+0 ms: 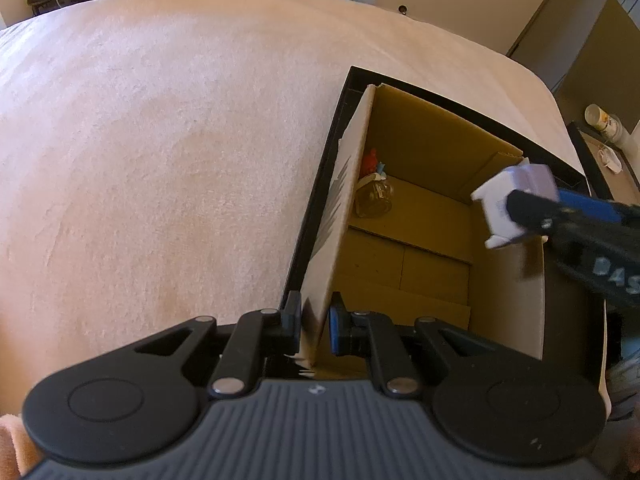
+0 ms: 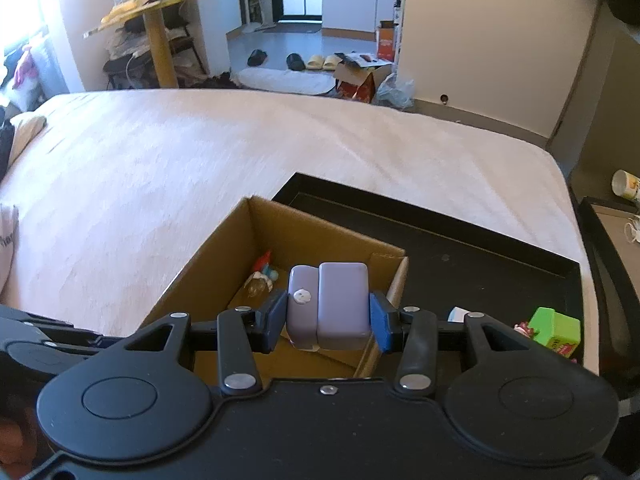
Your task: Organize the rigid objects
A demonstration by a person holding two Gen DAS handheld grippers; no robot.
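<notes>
An open cardboard box (image 1: pixel 424 240) stands in a black tray (image 1: pixel 320 184) on a pink bed. My left gripper (image 1: pixel 315 326) is shut on the box's near left wall (image 1: pixel 336 220). My right gripper (image 2: pixel 329 318) is shut on a lilac and white block (image 2: pixel 330 306) and holds it over the box's right side; the block also shows in the left wrist view (image 1: pixel 508 204). A small clear bottle with red and blue bits (image 1: pixel 374 192) lies in the box's far left corner, and shows in the right wrist view (image 2: pixel 260 280).
A green box (image 2: pixel 556 332) lies in the black tray (image 2: pixel 460 248) to the right of the cardboard box (image 2: pixel 224 264). The wide pink bed (image 1: pixel 160 140) stretches left and ahead. A side table with a cup (image 2: pixel 626 186) stands at the right.
</notes>
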